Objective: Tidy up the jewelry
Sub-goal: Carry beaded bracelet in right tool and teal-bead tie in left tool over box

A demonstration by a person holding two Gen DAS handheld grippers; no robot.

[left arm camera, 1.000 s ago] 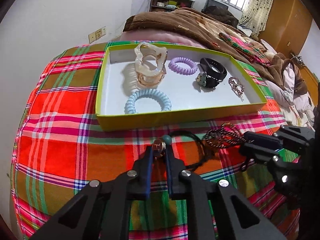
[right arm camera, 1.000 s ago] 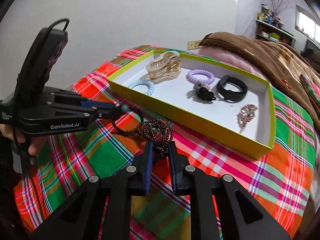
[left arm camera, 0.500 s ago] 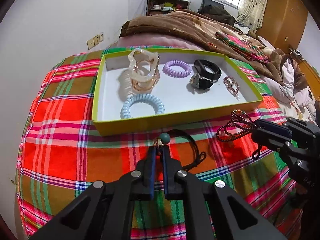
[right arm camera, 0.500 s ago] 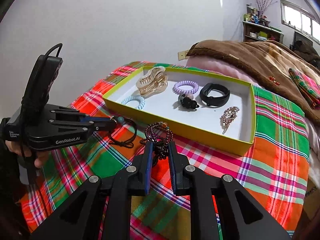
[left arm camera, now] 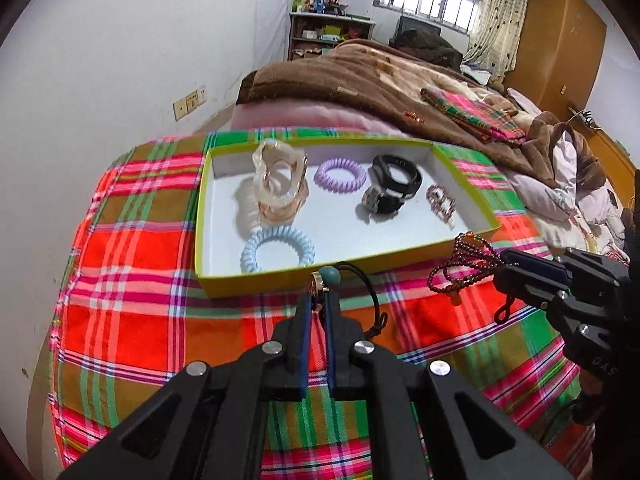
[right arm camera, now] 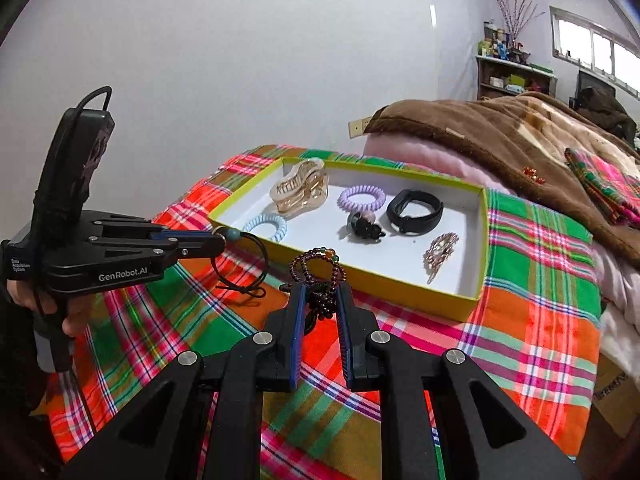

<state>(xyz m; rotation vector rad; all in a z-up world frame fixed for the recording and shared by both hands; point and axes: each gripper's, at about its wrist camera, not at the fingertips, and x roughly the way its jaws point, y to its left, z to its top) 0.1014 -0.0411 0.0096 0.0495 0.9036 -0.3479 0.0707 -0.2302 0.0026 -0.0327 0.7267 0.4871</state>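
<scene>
A yellow-green box (left arm camera: 280, 276) (right arm camera: 460, 304) with a white floor lies on the plaid cloth. In it are a clear claw clip (left arm camera: 280, 188), a purple coil tie (left arm camera: 340, 176), a blue coil tie (left arm camera: 276, 248), a black band (left arm camera: 396, 168), a small black clip (left arm camera: 380, 202) and a rhinestone clip (left arm camera: 440, 200). My left gripper (left arm camera: 316, 300) is shut on a black cord necklace with a teal bead (left arm camera: 331, 276), held above the cloth before the box. My right gripper (right arm camera: 320, 296) is shut on a dark red bead bracelet (right arm camera: 316, 268), lifted near the box's front edge.
The plaid cloth (left arm camera: 140, 280) covers a rounded surface that drops off at the left and front. A white wall stands close on the left. A bed with a brown blanket (left arm camera: 360, 80) lies behind the box.
Both grippers have risen and pulled back from the cloth, each lifting its piece. The bead bracelet and the cord necklace now hang clear of the cloth.
</scene>
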